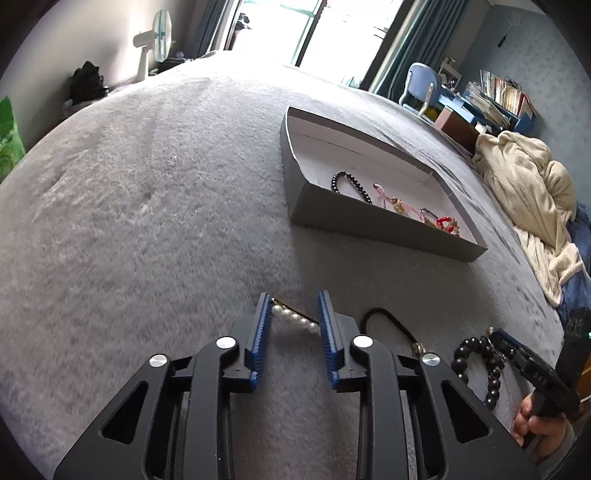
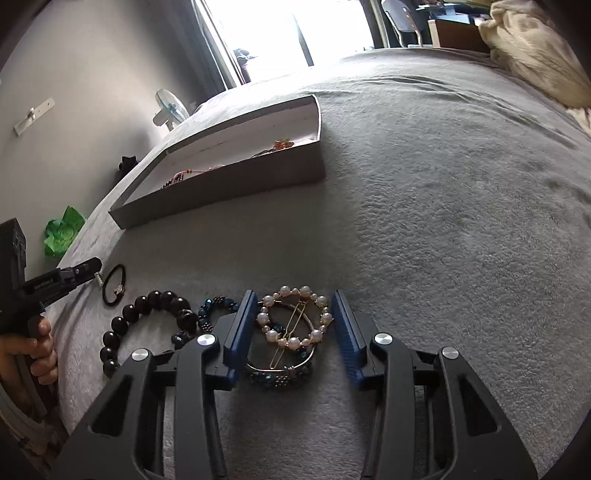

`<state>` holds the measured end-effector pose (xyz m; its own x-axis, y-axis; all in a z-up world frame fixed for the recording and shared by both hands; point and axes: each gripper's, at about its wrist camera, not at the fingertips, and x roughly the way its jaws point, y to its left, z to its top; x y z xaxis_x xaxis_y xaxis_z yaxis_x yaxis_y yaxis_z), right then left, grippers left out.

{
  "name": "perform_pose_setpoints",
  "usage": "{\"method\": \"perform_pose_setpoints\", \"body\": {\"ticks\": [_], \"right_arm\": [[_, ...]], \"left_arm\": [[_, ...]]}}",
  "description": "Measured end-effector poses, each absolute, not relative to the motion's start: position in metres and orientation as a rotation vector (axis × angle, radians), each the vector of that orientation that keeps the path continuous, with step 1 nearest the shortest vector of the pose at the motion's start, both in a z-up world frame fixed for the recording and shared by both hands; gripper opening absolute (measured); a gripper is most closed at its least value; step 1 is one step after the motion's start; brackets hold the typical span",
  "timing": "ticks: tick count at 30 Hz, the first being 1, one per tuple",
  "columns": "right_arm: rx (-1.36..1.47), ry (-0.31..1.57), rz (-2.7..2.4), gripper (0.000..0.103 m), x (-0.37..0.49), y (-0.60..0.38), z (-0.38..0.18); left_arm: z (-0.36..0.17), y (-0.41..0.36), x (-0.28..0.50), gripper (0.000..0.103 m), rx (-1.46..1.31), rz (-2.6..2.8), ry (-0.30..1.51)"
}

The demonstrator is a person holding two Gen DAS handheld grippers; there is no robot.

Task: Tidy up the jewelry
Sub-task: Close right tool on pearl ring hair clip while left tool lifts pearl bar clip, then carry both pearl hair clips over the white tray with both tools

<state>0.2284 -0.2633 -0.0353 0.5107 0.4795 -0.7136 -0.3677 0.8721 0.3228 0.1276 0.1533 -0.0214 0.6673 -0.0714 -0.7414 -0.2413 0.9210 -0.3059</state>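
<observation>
Right wrist view: our right gripper [image 2: 293, 325], jaws spread and not yet pinching, straddles the pearl ring hair clip [image 2: 294, 318], its pin running along the fingers.

A grey plush blanket [image 1: 155, 192] covers the whole bed, its nap brushed in uneven streaks. Far off, bright daylight pours through a tall window [image 1: 295, 26] framed by dark teal curtains [image 1: 406, 48]. To the left, a white pedestal fan [image 1: 157, 40] stands by the pale wall, with a dark bundle [image 1: 85, 83] near it and something bright green [image 1: 9, 129] at the bed's edge. On the right, a cream throw [image 1: 528, 184] lies crumpled in a heap. Beyond it stand a light blue chair [image 1: 421, 86] and a cluttered blue desk [image 1: 480, 107] stacked with books [image 1: 502, 88].
</observation>
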Motion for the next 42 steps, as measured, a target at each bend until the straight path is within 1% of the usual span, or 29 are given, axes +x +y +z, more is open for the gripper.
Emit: {"method": "perform_pose_setpoints", "body": {"ticks": [3,14,15,16,17,20,22,24,31,42], "right_arm": [[0.150,0.907,0.519,0.042,0.229,-0.266,-0.036],[0.159,0.871,0.528,0.042,0.224,-0.270,-0.032],[0.159,0.869,0.528,0.042,0.224,-0.270,-0.032],[0.162,0.866,0.528,0.042,0.224,-0.270,-0.032],[0.165,0.862,0.528,0.042,0.223,-0.271,-0.031],[0.176,0.857,0.531,0.042,0.222,-0.274,-0.031],[0.178,0.854,0.533,0.042,0.222,-0.274,-0.030],[0.178,0.851,0.535,0.042,0.222,-0.275,-0.030],[0.187,0.826,0.547,0.041,0.220,-0.276,-0.024],[0.148,0.777,0.558,0.041,0.221,-0.270,-0.003]], "left_arm": [[-0.021,0.149,0.128,0.036,-0.389,0.095,0.847],[-0.026,0.135,0.137,0.037,-0.313,0.118,0.883],[-0.026,0.134,0.138,0.034,-0.311,0.116,0.882],[-0.026,0.135,0.139,0.025,-0.307,0.119,0.878],[-0.025,0.136,0.138,0.021,-0.314,0.117,0.872],[-0.022,0.142,0.135,0.014,-0.355,0.105,0.841],[-0.018,0.143,0.132,0.013,-0.368,0.095,0.819],[-0.012,0.143,0.131,0.010,-0.372,0.079,0.795],[0.019,0.136,0.130,0.006,-0.373,0.022,0.726],[0.059,0.117,0.132,0.006,-0.249,0.006,0.659]]}}
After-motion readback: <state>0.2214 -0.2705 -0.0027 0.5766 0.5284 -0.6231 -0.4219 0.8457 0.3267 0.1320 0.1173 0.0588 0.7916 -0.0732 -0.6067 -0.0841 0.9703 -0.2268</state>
